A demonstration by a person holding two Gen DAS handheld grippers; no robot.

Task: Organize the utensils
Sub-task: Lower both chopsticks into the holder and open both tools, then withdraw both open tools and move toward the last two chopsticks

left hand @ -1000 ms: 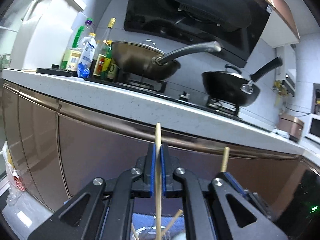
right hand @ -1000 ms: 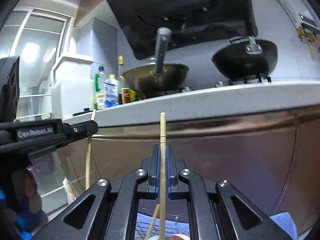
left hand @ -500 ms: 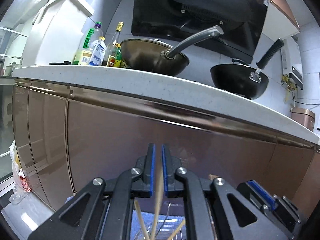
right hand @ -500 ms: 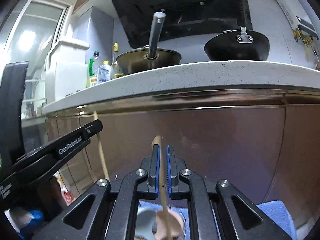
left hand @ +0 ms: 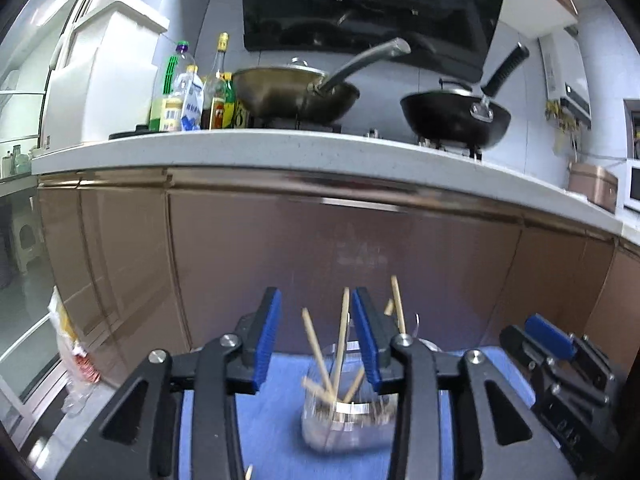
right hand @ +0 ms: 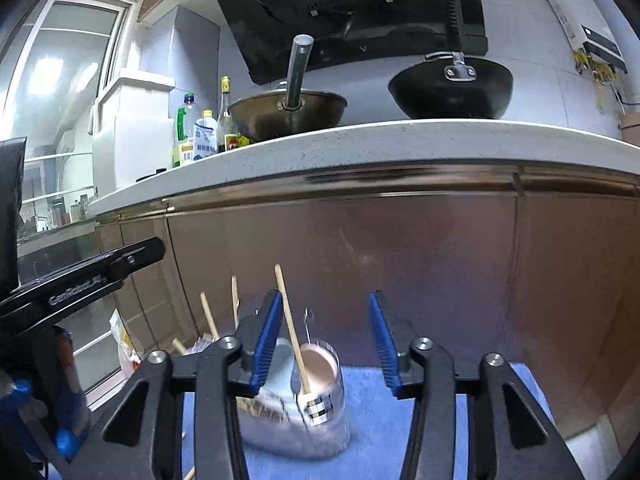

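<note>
My left gripper [left hand: 316, 340] is open and empty above a clear glass [left hand: 344, 416] on a blue mat [left hand: 272, 420]. Several wooden chopsticks [left hand: 341, 340] stand loose in that glass. My right gripper [right hand: 326, 344] is open and empty above a second clear glass [right hand: 316, 404] that holds one chopstick [right hand: 291, 328] and a pink spoon [right hand: 318, 364]. The first glass with its chopsticks [right hand: 208, 316] shows at the left in the right wrist view. The right gripper [left hand: 560, 360] shows at the right in the left wrist view, and the left gripper's arm [right hand: 80, 284] at the left in the right wrist view.
Brown cabinet fronts [left hand: 320, 248] rise just behind the mat under a white counter [left hand: 280, 148]. On the counter stand a steel wok [left hand: 296, 96], a black wok [left hand: 456, 120] and several bottles [left hand: 188, 96]. A plastic bag [left hand: 68, 344] lies on the floor at left.
Both grippers held a chopstick upright a second ago. Both have lowered, opened and let go; the chopsticks now stand in the glasses.
</note>
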